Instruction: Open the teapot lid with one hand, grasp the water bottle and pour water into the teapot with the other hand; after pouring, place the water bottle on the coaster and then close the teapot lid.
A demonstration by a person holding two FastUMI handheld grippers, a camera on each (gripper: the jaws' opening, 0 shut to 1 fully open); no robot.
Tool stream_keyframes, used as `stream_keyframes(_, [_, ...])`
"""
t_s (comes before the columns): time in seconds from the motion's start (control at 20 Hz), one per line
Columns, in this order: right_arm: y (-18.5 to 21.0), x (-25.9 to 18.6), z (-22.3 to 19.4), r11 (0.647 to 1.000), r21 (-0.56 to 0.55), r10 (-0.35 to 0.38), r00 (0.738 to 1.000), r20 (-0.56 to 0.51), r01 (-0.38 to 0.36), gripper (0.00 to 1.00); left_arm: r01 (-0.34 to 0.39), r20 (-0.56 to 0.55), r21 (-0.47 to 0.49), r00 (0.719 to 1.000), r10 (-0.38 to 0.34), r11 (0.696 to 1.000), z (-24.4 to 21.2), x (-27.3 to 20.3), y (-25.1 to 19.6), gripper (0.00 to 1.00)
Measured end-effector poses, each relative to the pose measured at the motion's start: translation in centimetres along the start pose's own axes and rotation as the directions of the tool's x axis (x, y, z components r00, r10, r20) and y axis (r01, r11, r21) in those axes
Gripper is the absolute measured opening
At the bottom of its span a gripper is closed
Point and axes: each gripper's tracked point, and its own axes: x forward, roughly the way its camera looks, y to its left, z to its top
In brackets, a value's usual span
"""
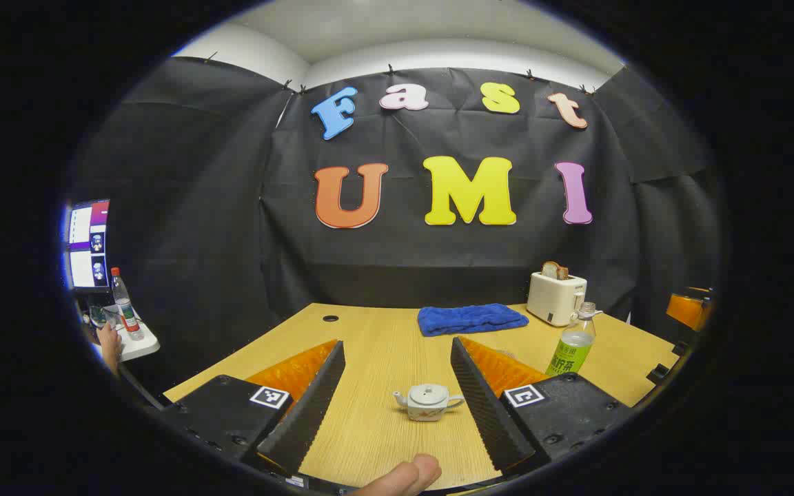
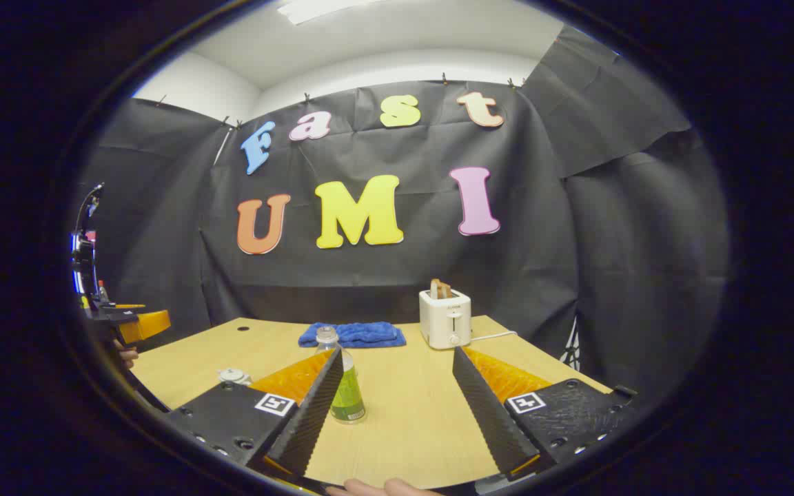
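Left gripper view: the left gripper (image 1: 397, 396) hangs with fingers apart, and the teapot (image 1: 428, 401) sits on the table (image 1: 376, 344) between them, lid on. Best to come down straight over the knob and pinch it squarely before lifting. In the right gripper view, the right gripper (image 2: 397, 399) is also spread, the water bottle (image 2: 346, 386) just inside its left finger. Counted: one teapot, one water bottle, one blue towel (image 1: 471, 319), one toaster (image 2: 445, 318).

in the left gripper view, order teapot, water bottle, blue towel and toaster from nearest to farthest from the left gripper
1. teapot, between the open fingers of the left gripper
2. water bottle, right
3. blue towel, centre back
4. toaster, back right; close to the towel's depth
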Motion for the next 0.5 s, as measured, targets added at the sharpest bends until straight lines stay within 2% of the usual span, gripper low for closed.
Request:
stream_keyframes(0.2, [-1.4, -0.1, -0.3, 1.000, -0.002, -0.016, 1.000, 0.019, 0.016, 0.96, 0.027, -0.008, 0.016, 1.000, -0.027, 1.000, -0.7, 0.5, -0.8, 0.97])
stream_keyframes(0.5, [-1.7, 0.8, -1.8, 1.000, 0.005, -0.005, 1.000, -0.022, 0.005, 0.96, 0.036, -0.039, 0.033, 0.999, -0.035, 0.999, -1.9, 1.2, -0.7, 0.97])
